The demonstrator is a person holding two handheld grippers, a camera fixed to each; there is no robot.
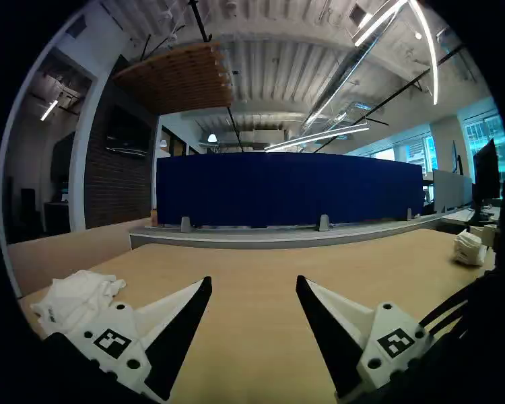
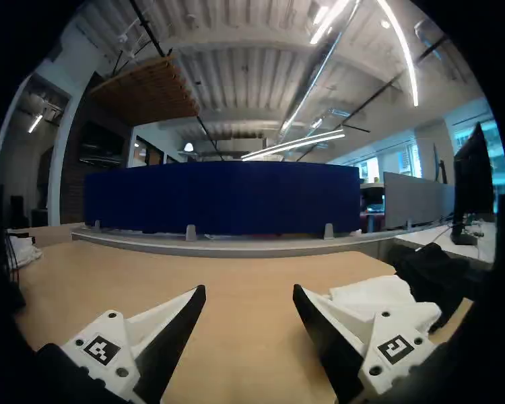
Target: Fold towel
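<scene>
Left gripper (image 1: 253, 279) and right gripper (image 2: 249, 288) both stand spread and empty above the wooden desk (image 1: 252, 259), on which a crumpled white towel (image 1: 77, 296) lies.

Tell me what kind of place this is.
Most likely an open-plan office: a blue divider panel stands along the far edge of a wooden desk, a monitor sits on a neighbouring desk, and long strip lights hang from an exposed ceiling.

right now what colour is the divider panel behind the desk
The divider panel is dark blue, clearest in the left gripper view.
</scene>
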